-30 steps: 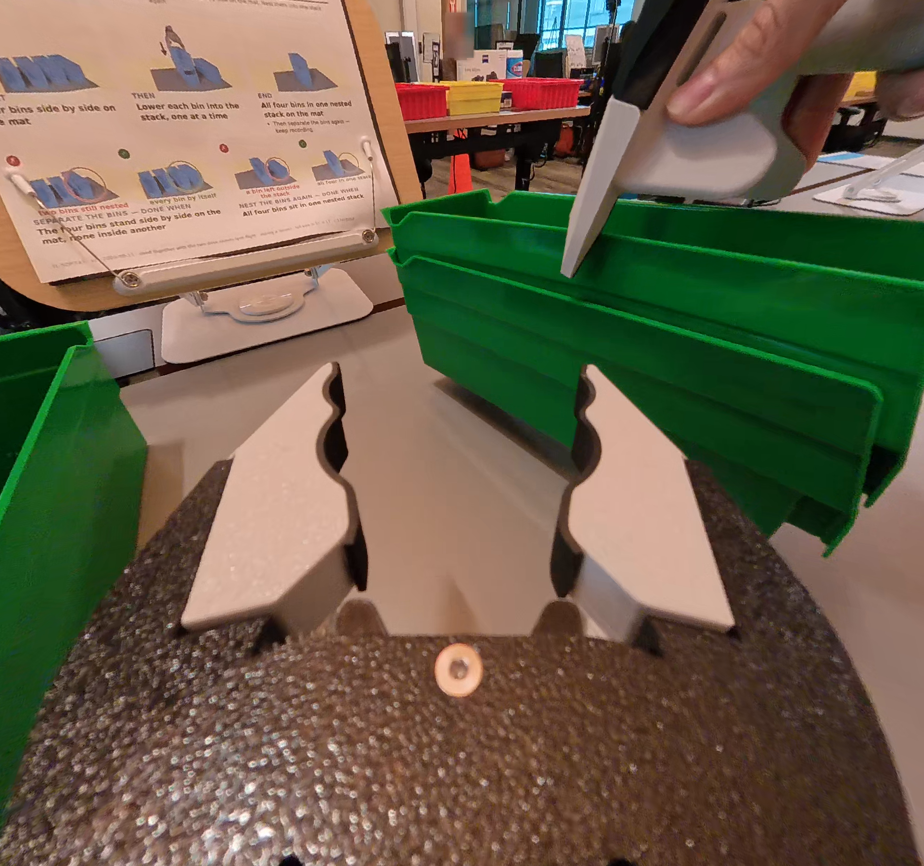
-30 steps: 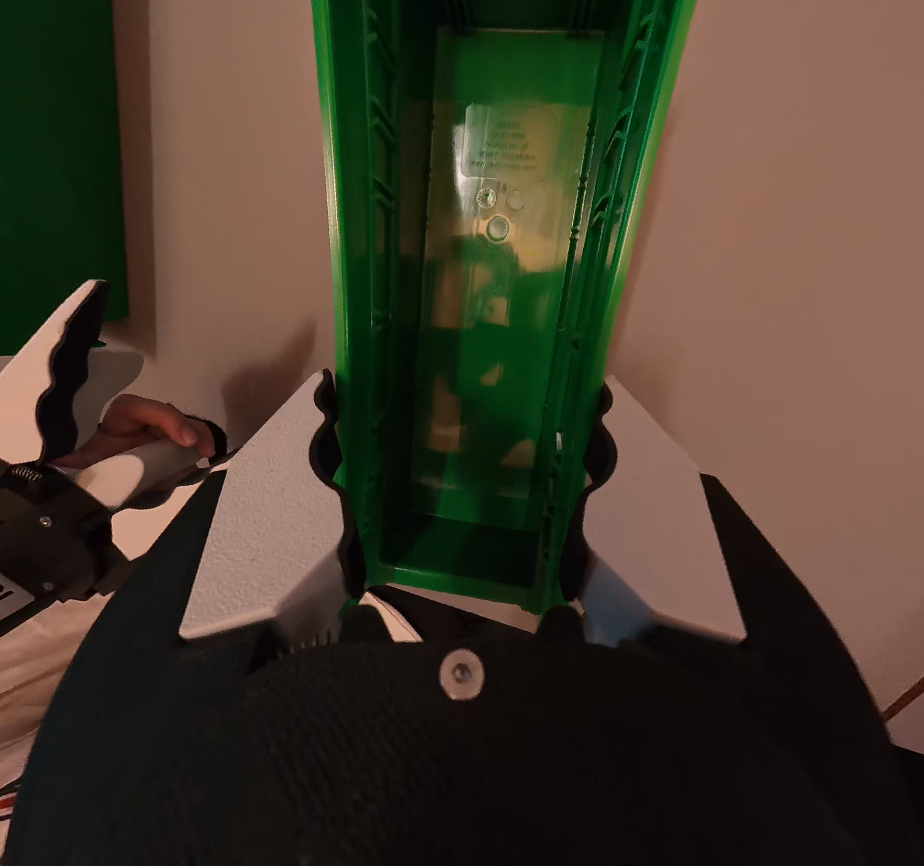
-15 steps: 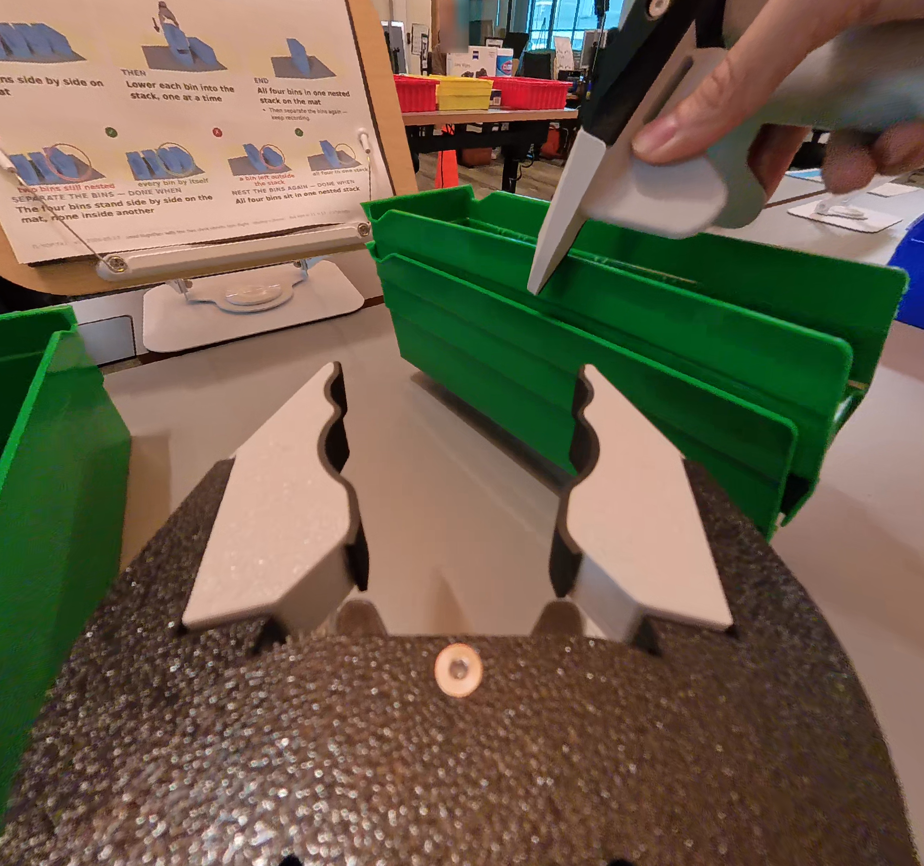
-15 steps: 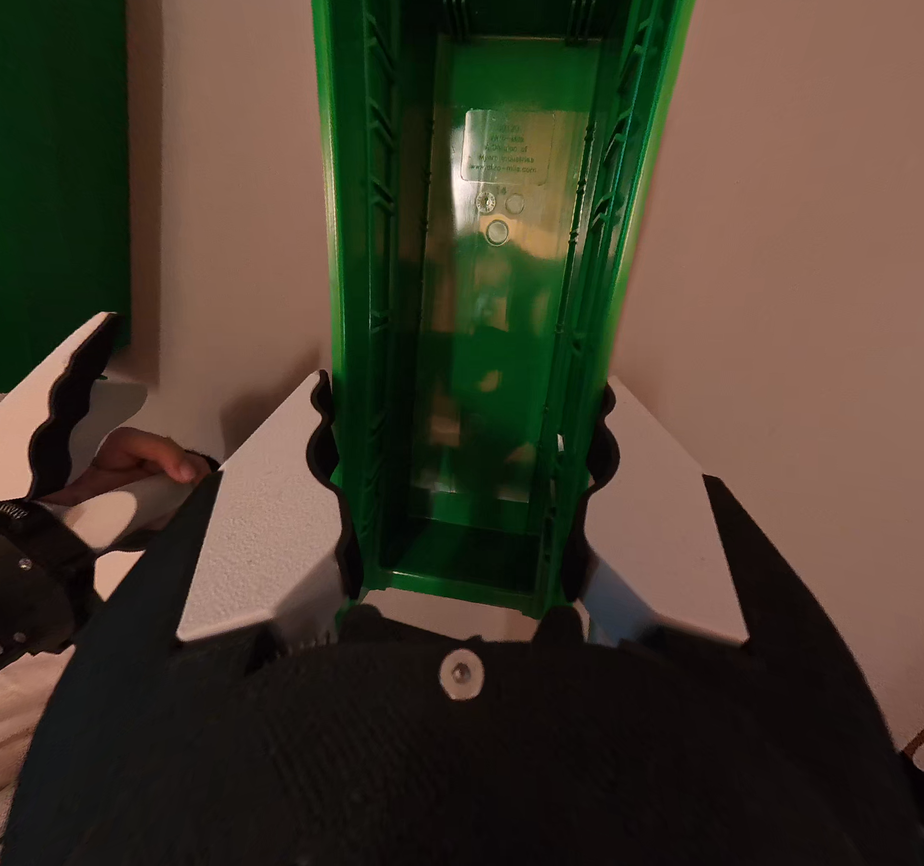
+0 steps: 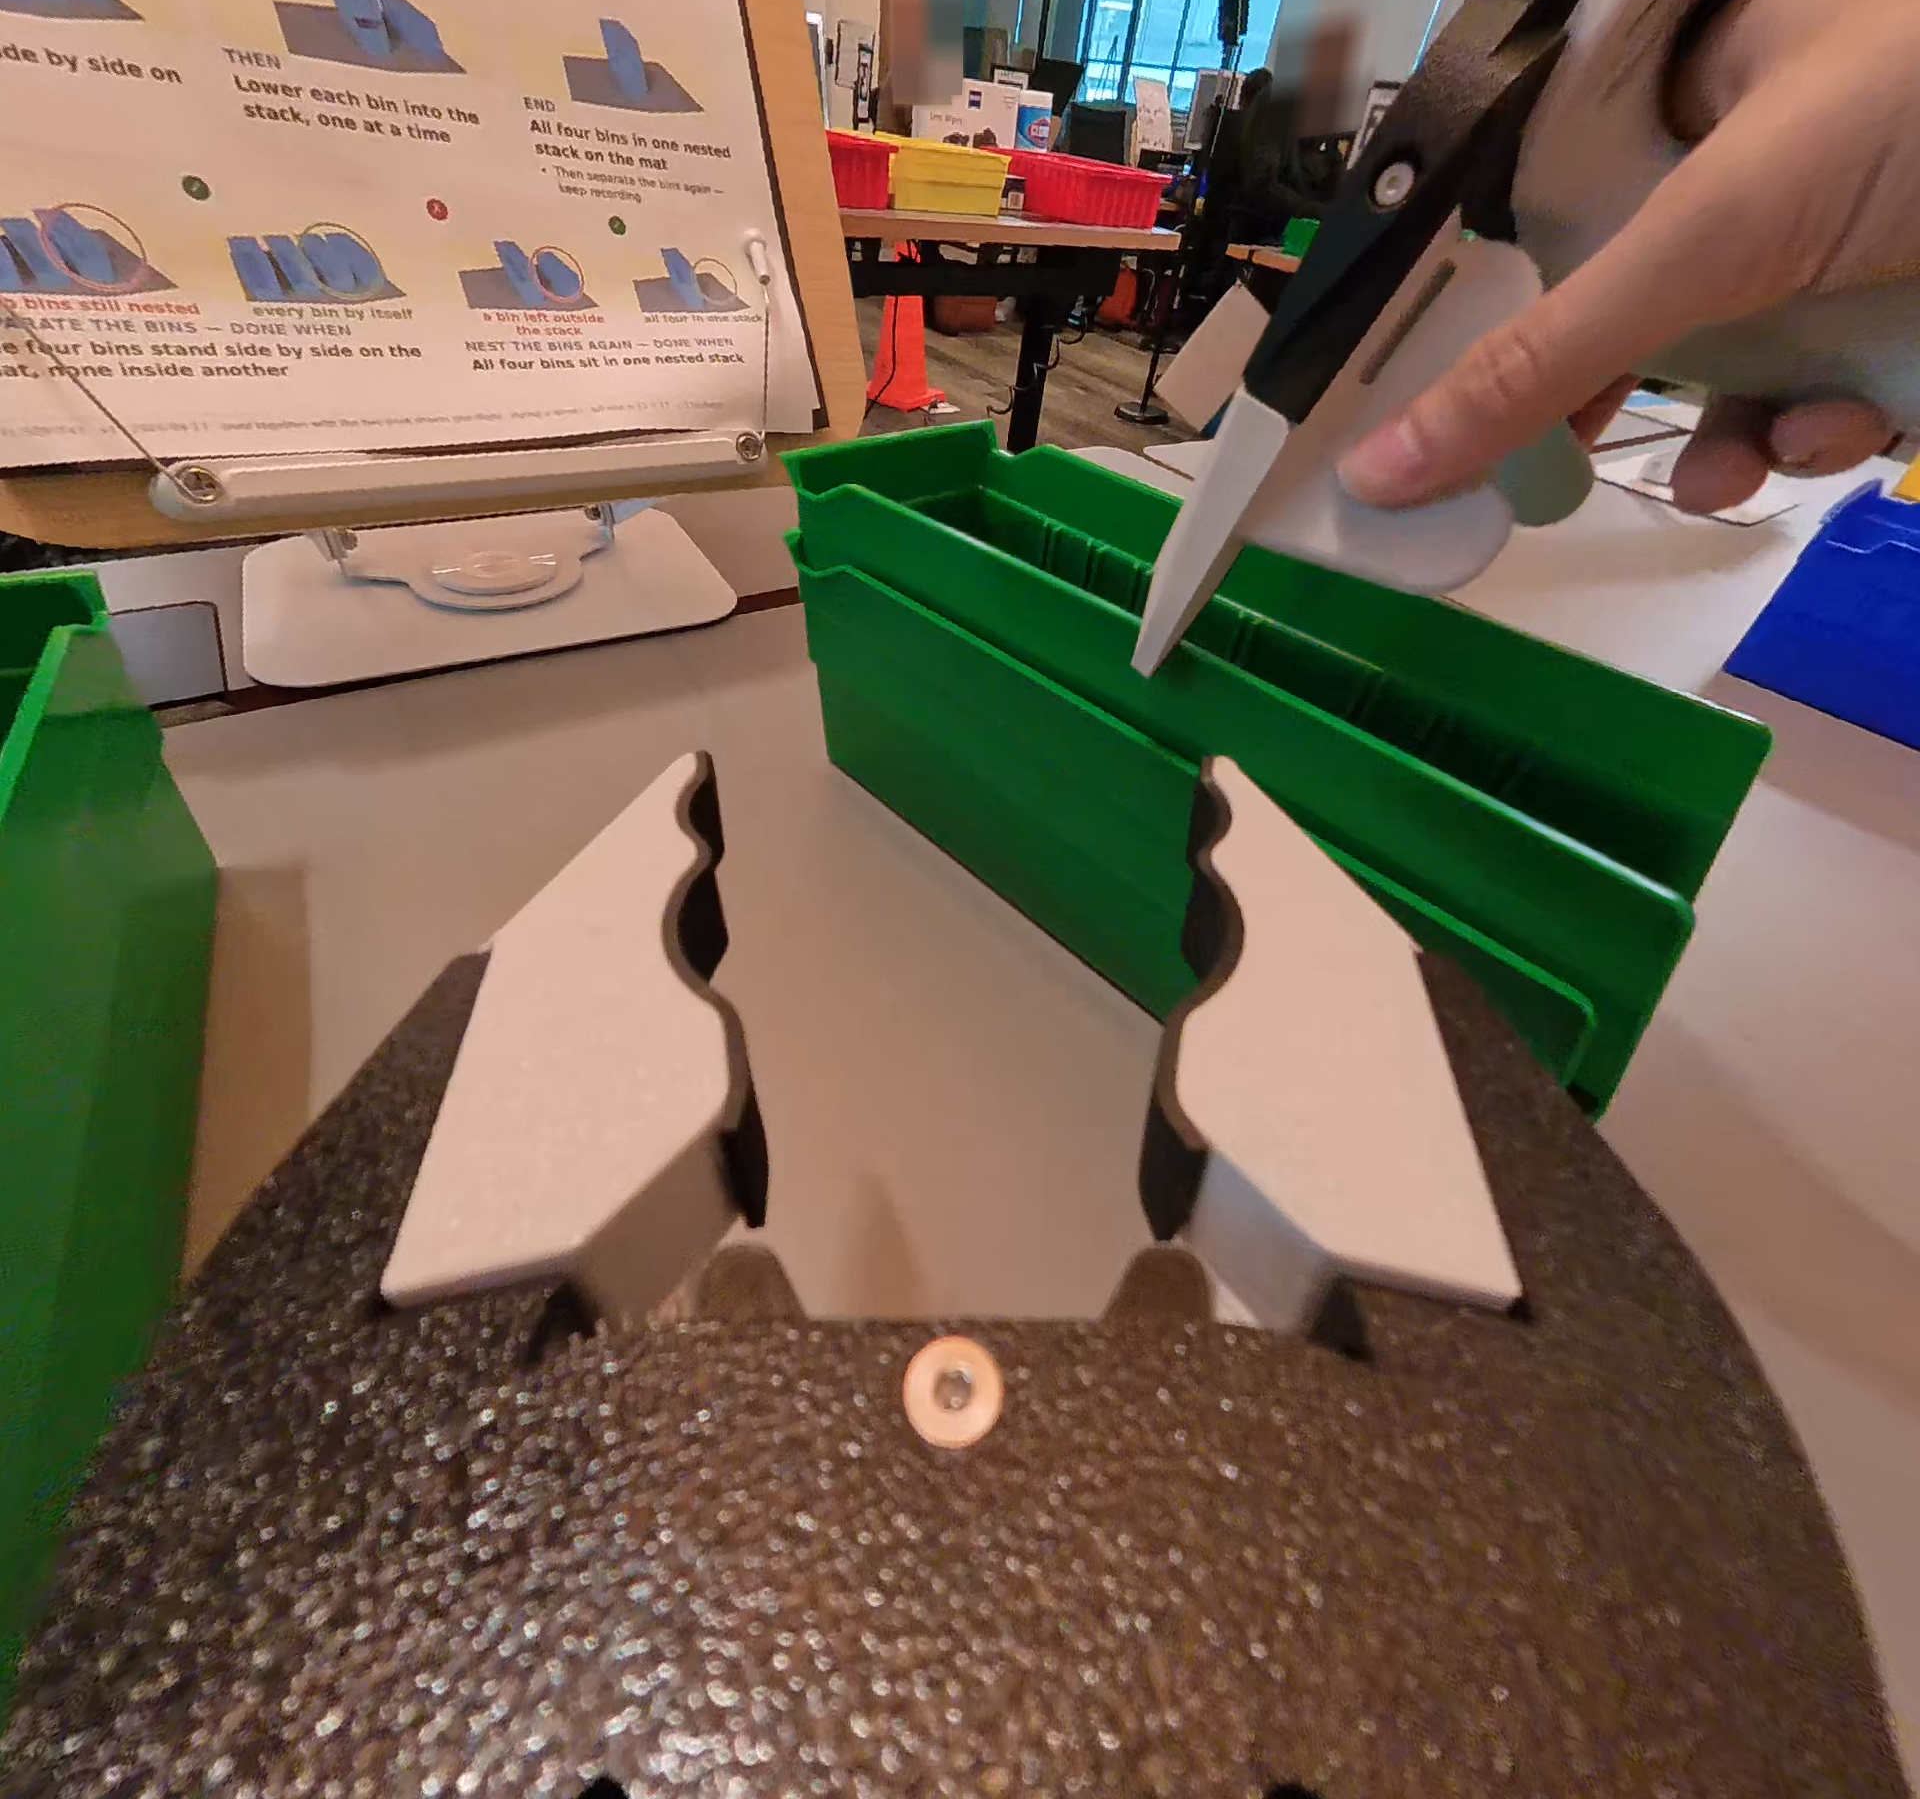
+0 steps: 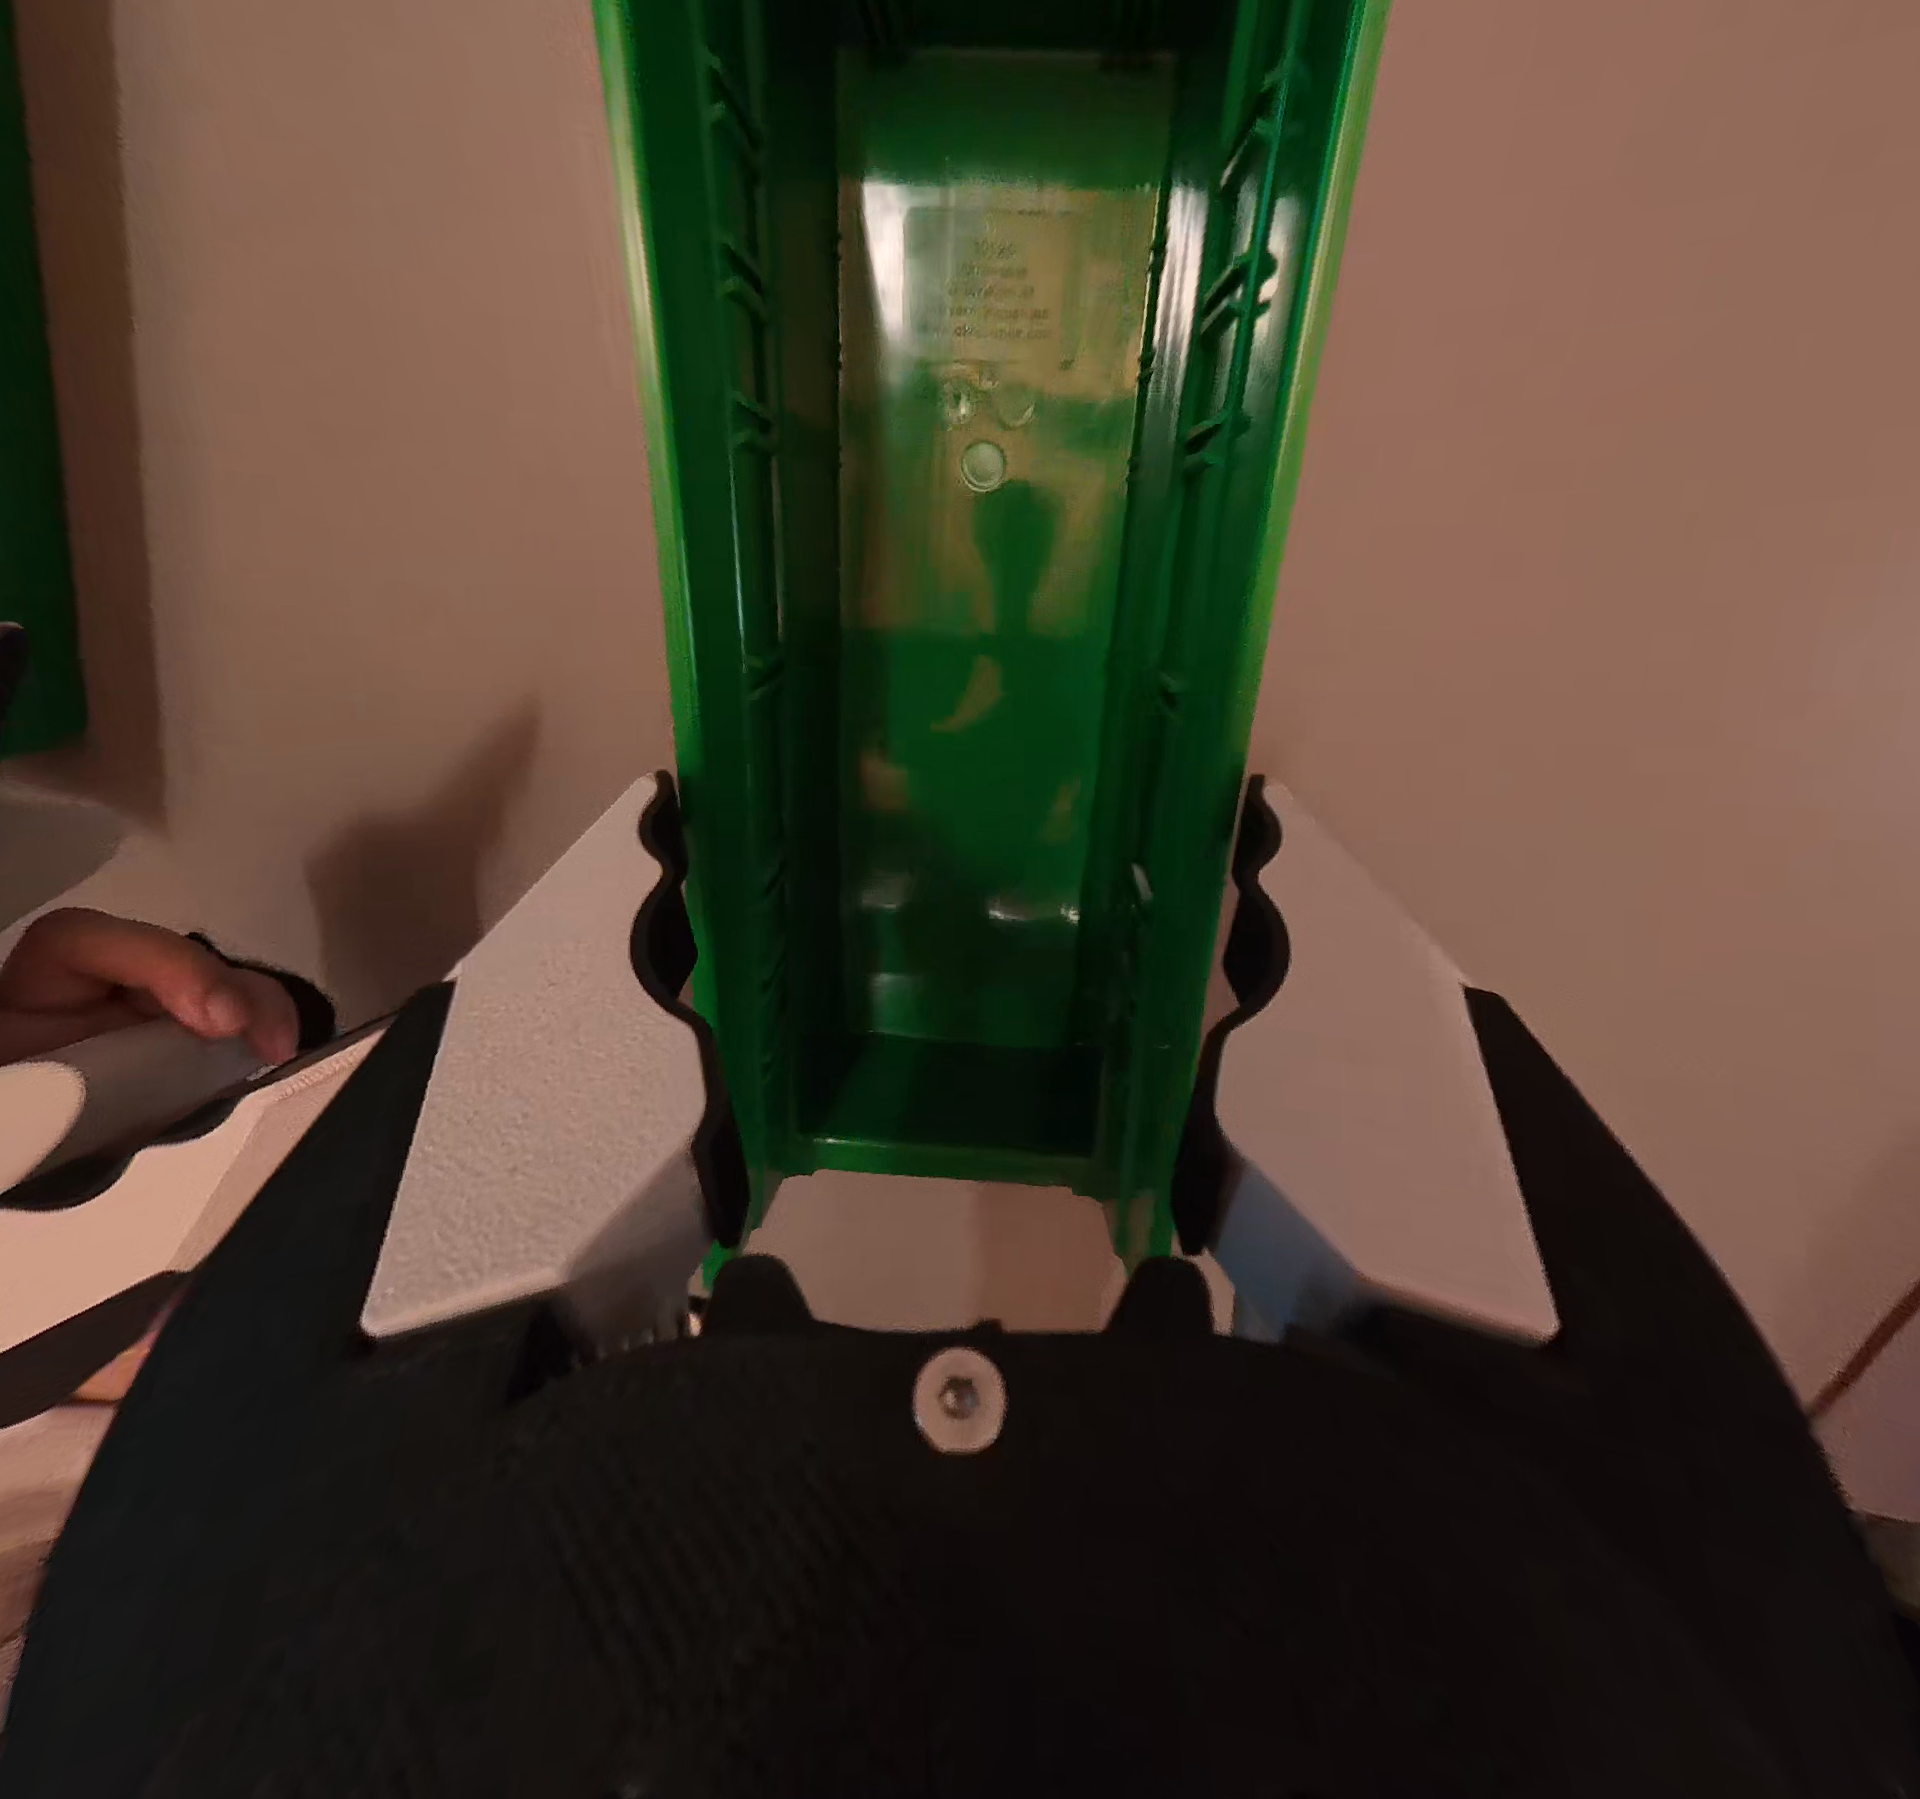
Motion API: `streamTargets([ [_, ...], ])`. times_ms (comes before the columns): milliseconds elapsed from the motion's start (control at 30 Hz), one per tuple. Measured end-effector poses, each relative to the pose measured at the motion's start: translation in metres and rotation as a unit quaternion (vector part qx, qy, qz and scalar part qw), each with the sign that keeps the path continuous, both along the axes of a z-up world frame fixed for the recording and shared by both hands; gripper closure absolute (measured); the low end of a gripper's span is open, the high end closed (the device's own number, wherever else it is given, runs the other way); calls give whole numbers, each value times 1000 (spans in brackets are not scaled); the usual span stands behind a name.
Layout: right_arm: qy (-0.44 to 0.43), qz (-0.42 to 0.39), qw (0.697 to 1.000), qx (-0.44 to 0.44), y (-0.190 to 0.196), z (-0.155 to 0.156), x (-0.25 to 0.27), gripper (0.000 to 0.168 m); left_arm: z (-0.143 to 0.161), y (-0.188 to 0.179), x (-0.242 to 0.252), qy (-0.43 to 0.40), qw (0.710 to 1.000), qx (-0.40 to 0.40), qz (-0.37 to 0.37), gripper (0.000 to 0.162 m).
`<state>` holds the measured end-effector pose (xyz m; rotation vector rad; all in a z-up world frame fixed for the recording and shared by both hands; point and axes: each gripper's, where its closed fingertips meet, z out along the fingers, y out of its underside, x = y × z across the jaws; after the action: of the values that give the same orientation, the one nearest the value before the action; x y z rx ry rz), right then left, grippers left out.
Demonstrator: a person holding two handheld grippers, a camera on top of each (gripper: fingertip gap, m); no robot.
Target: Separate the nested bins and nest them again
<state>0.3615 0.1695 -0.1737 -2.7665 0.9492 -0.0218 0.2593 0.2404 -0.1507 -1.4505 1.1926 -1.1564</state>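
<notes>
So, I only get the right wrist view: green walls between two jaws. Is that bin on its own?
Observer: No. In the left wrist view, the held bin in the right gripper sits nested inside an outer bin, with its rim slightly higher.
Operator: Is the other tool helping?
Observer: No. The left gripper is open and empty above the table.
Operator: Any more bins around?
Observer: Yes, a separate bin, also green, stands apart at the left edge.
</notes>
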Motion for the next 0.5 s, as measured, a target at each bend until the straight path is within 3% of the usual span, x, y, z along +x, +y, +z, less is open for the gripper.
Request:
streamTargets([
  [133, -11, 15, 1000, -16, 1, 6, -2, 69, -1, -4, 1, 2, 1000, -1, -6, 74],
  [267, 34, 5, 998, -49, -10, -8, -9, 55, 0, -4, 0, 1, 1000, -3, -8, 74],
  [500, 30, 11, 999, -40, -5, -9, -10, 60, 0, 2, -1, -2, 1000, -17, -5, 74],
])
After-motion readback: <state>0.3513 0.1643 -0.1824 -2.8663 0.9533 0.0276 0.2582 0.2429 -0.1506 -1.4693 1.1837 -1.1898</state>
